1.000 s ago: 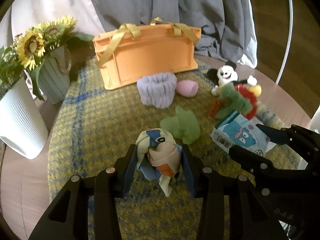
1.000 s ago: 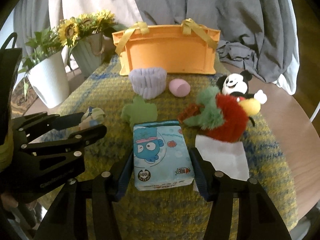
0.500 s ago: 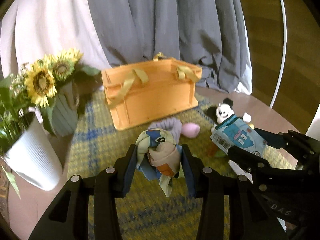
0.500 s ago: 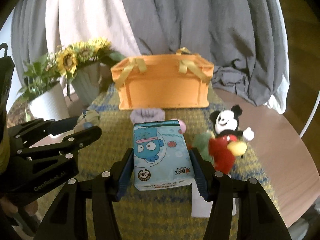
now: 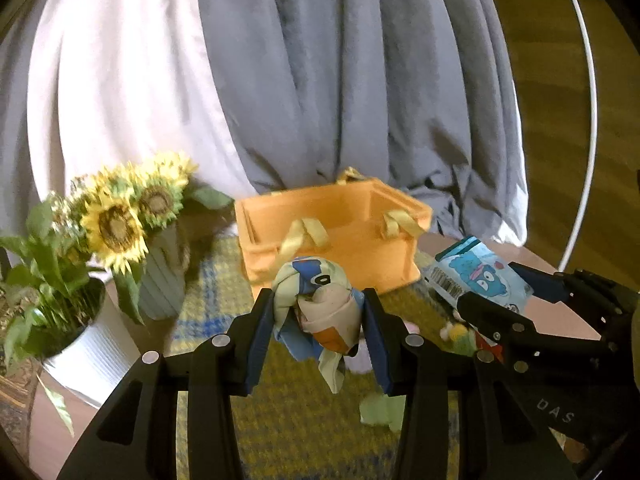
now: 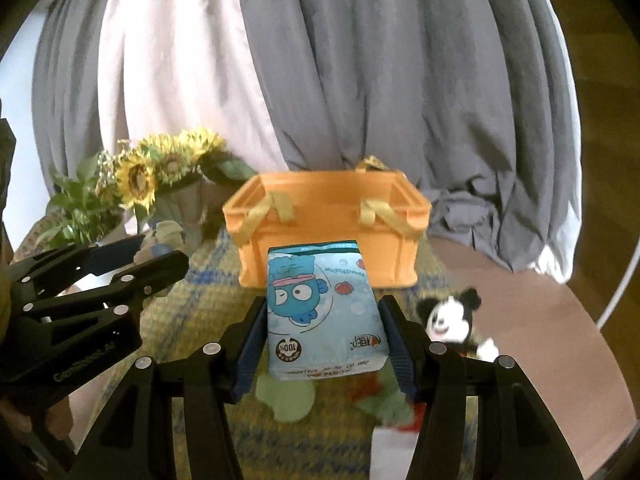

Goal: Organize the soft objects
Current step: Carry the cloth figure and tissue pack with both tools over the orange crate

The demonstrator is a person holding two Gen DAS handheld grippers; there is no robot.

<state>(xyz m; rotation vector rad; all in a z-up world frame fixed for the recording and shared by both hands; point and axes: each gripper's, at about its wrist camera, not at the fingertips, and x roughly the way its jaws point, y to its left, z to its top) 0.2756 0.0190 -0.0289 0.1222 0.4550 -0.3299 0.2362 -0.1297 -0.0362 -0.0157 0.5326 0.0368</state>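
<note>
My left gripper (image 5: 318, 320) is shut on a knotted blue, cream and orange cloth bundle (image 5: 320, 304), held in the air in front of the orange basket (image 5: 336, 236). My right gripper (image 6: 322, 332) is shut on a light blue tissue pack (image 6: 322, 312) with a cartoon fish, also raised before the basket (image 6: 326, 224). The tissue pack shows at the right in the left wrist view (image 5: 478, 276). The left gripper with the bundle shows at the left in the right wrist view (image 6: 132, 264). A Mickey plush (image 6: 450, 318) and a green soft piece (image 6: 286, 398) lie on the mat below.
The open basket has yellow strap handles and stands at the back of a yellow-blue woven mat (image 5: 208, 304). Sunflowers in a grey-green vase (image 5: 160, 276) and a white plant pot (image 5: 92, 356) stand at the left. Grey and white curtains hang behind. A red and green plush (image 6: 392, 404) lies under the right gripper.
Both grippers have risen with their loads. The table items have dropped low in view and the basket's open top now shows.
</note>
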